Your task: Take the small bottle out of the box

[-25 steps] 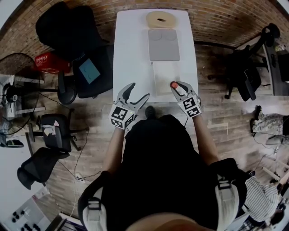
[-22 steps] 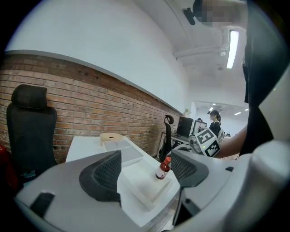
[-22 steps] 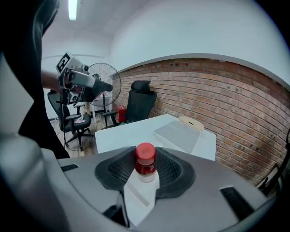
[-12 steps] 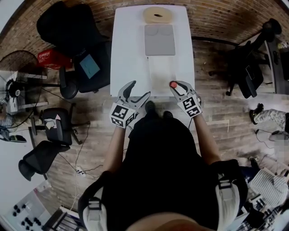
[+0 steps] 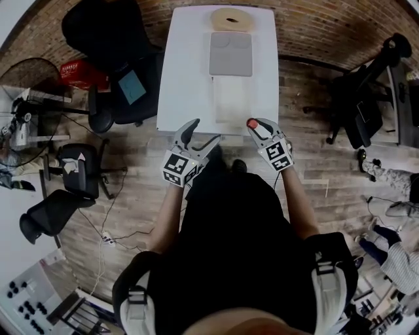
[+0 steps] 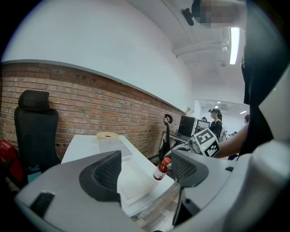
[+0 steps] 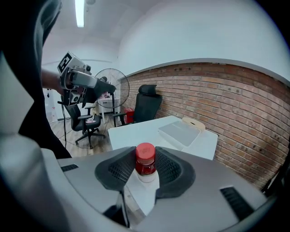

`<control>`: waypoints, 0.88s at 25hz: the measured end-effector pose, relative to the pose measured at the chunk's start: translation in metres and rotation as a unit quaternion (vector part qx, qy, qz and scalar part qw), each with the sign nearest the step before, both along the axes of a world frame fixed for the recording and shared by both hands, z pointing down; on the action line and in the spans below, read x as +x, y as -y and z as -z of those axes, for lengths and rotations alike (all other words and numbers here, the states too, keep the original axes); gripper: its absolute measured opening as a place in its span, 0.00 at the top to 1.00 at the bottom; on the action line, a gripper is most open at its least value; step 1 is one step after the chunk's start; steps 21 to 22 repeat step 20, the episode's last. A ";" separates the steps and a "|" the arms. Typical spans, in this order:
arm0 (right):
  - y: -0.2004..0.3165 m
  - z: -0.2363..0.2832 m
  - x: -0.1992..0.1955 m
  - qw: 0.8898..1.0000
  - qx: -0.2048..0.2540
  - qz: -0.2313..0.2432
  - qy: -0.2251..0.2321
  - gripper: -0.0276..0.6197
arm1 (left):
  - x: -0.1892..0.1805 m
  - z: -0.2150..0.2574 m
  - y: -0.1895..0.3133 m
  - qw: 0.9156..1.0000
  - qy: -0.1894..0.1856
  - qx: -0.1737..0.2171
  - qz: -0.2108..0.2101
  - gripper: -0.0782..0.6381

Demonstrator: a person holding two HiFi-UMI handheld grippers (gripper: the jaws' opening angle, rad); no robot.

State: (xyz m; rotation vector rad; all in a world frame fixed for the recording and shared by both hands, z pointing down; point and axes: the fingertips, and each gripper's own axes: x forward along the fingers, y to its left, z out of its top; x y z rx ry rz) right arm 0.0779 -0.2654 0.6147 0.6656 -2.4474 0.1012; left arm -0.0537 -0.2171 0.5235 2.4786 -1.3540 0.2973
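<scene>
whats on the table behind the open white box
A flat grey container, then a tan ring-shaped roll at the far end. The container's top covers whatever is inside it, so its contents cannot be seen.

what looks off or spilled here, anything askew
Nothing stands out. The small bottle sits upright in the right tongs, red cap on, no spill visible. The white box, gray tray and beige ring lie in a straight row on the white table. The left tongs are open and empty.

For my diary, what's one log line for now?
right gripper: shut on small bottle | left gripper: open, empty
</scene>
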 end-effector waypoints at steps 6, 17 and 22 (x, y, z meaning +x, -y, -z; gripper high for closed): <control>-0.008 0.001 0.013 1.000 0.005 0.009 0.004 0.76 | 0.011 -0.001 -0.016 1.000 0.005 0.001 0.016 0.40; -0.021 0.002 0.031 1.000 0.009 0.027 0.004 0.76 | 0.030 -0.002 -0.037 0.999 0.004 0.003 0.037 0.40; -0.024 0.001 0.034 1.000 0.010 0.029 0.004 0.76 | 0.033 -0.004 -0.043 0.999 0.002 0.000 0.040 0.40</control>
